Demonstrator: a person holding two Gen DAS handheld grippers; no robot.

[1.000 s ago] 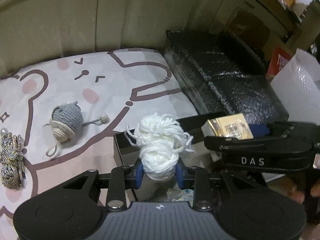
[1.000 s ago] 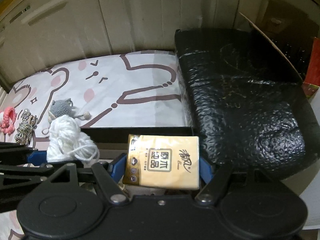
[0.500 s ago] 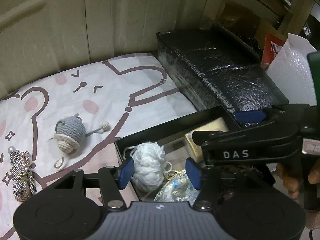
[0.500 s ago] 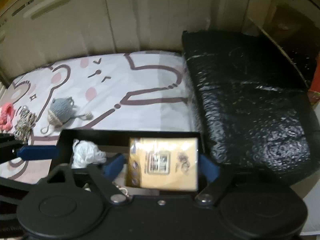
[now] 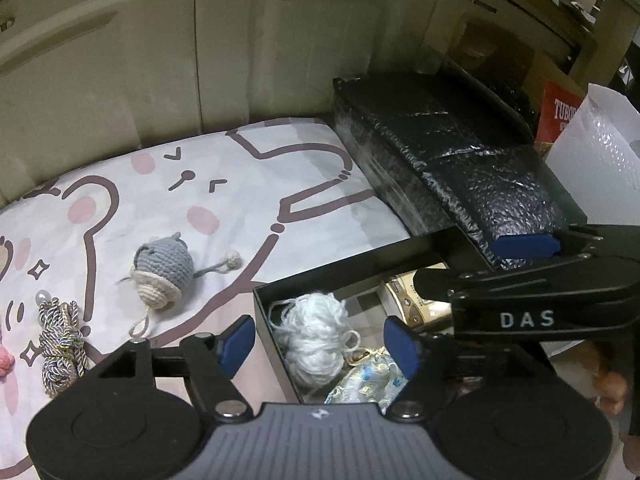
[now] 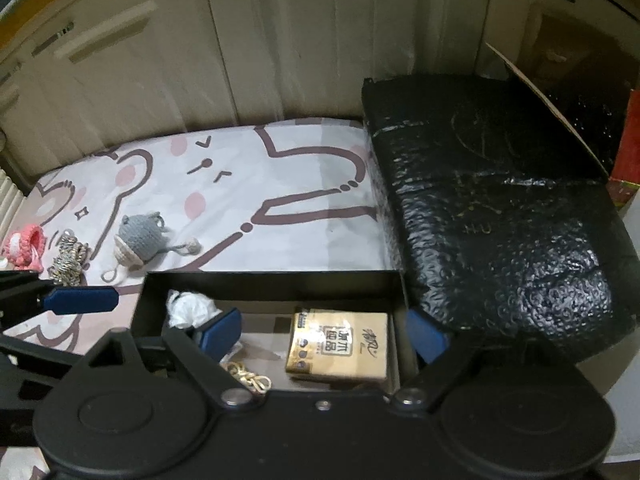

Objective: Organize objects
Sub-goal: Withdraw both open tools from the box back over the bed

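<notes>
Left wrist view looks steeply down along the left gripper (image 5: 318,340), whose blue pads stand apart and are spreading wider; the white yarn ball (image 5: 314,338) shows between them but lies loose below, inside the black box (image 5: 344,270), touched by neither pad. Right wrist view is tilted down just as steeply over the same box: the right gripper (image 6: 324,334) is released, its jaws wide with nothing pressed between them, and the gold tissue pack (image 6: 340,346) lies flat on the box floor beneath the gap, toward the box's right wall. Beside the yarn, at the box's near edge, sit a pale patterned pouch (image 5: 366,380) and a gold cord (image 6: 246,376). Both tools hang side by side above the box, the right one crossing the right side of the left view.

Outside the box to its left, on the cartoon-print sheet (image 5: 240,184), rest a grey crocheted mouse (image 5: 166,268), then a striped coiled rope (image 5: 60,336), then a pink knitted piece (image 6: 24,246) farthest away. Against the box's right side lies a black wrapped bundle (image 6: 500,208).
</notes>
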